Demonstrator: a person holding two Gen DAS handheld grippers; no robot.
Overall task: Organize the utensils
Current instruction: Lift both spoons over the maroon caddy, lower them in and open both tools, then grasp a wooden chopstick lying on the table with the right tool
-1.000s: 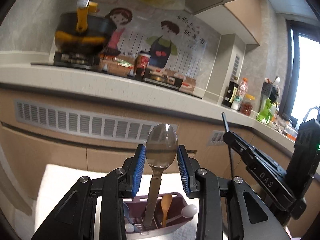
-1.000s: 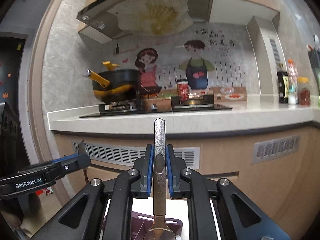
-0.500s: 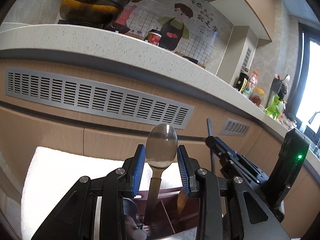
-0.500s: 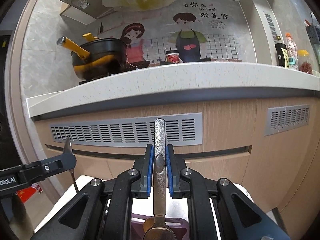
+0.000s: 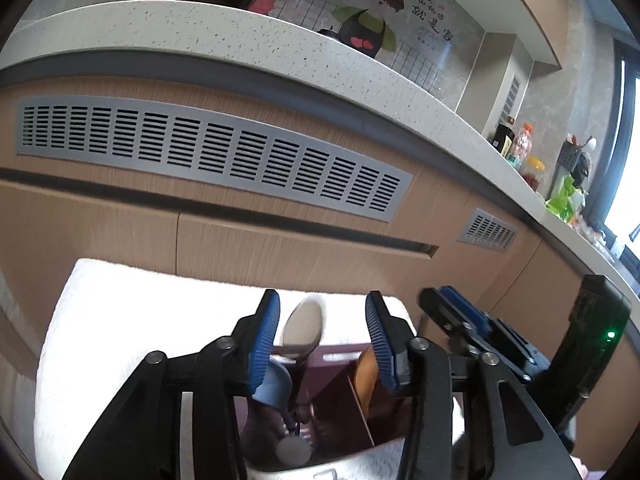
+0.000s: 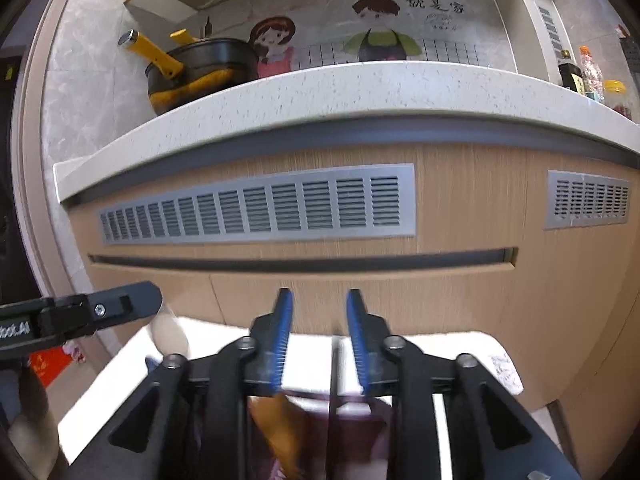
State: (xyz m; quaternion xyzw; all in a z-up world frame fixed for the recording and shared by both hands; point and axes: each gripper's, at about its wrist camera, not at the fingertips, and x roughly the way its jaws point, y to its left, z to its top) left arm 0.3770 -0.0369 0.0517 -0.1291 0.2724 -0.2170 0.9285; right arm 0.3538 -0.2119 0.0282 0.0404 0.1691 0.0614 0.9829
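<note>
My left gripper (image 5: 319,330) is open over a purple divided utensil holder (image 5: 340,404). A steel spoon (image 5: 302,330) stands bowl-up in the holder between the pads, free of them. A blue spoon (image 5: 276,386) and a wooden spoon (image 5: 366,376) also sit in the holder. My right gripper (image 6: 319,334) is open above the same holder (image 6: 360,420). A thin metal utensil (image 6: 332,384) stands blurred between its pads, touching neither. The wooden spoon (image 6: 280,428) shows below. The other gripper (image 6: 80,316) is at the left.
The holder stands on a white towel (image 5: 120,320) in front of wooden cabinets with grey vents (image 5: 208,160). A speckled countertop (image 6: 320,92) above carries a black and yellow pot (image 6: 196,68). Bottles (image 5: 520,152) stand at the far right.
Both grippers have moved down toward the holder and opened. The steel spoon and the metal utensil have dropped into the holder.
</note>
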